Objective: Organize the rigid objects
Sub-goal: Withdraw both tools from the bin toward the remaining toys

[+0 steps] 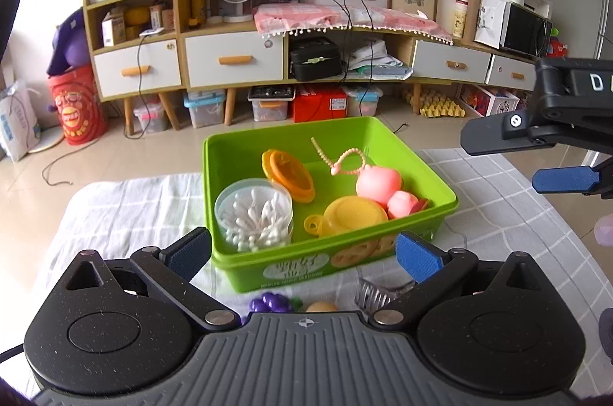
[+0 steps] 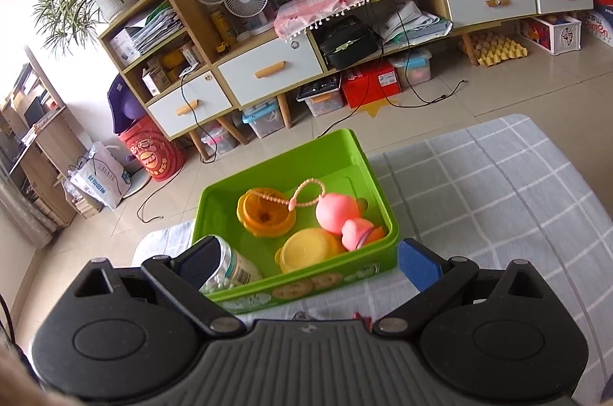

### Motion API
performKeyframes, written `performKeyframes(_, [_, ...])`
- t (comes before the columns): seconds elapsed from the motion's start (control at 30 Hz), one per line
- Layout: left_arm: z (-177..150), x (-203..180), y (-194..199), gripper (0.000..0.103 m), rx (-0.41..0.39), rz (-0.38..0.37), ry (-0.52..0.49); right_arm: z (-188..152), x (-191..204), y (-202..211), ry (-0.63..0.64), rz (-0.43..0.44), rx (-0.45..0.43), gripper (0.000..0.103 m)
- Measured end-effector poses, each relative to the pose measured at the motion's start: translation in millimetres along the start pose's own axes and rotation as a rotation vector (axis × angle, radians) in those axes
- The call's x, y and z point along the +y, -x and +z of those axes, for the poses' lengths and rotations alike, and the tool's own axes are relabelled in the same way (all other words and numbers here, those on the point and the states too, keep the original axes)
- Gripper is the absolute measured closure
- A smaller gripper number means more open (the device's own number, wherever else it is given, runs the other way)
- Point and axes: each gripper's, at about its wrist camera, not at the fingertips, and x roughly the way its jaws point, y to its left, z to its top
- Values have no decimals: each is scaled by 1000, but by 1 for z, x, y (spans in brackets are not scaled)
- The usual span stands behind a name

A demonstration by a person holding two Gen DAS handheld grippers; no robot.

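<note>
A green bin (image 1: 413, 153) sits on the checked tablecloth; it also shows in the right wrist view (image 2: 360, 153). Inside lie a clear tub of cotton swabs (image 1: 253, 213), an orange lid (image 1: 289, 175), a yellow lid (image 1: 354, 216), and pink peach toys (image 1: 379, 183) with a beaded loop. My left gripper (image 1: 304, 254) is open and empty, just in front of the bin's near wall. Below it lie purple toy grapes (image 1: 270, 302), an orange-brown ball (image 1: 321, 307) and a clear hair clip (image 1: 373, 296). My right gripper (image 2: 306, 266) is open and empty above the bin's near edge; it shows at the right in the left wrist view (image 1: 532, 156).
The grey-white checked cloth (image 2: 498, 199) covers the table to the right of the bin. Beyond the table's far edge is tiled floor and a long cabinet (image 1: 233, 61) with drawers, fans and storage boxes. A red item (image 2: 362, 316) peeks out under my right gripper.
</note>
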Motion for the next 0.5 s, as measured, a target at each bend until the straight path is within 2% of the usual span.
performKeyframes(0.5, [-31, 27, 15, 2, 55, -17, 48, -31, -8, 8, 86, 12, 8, 30])
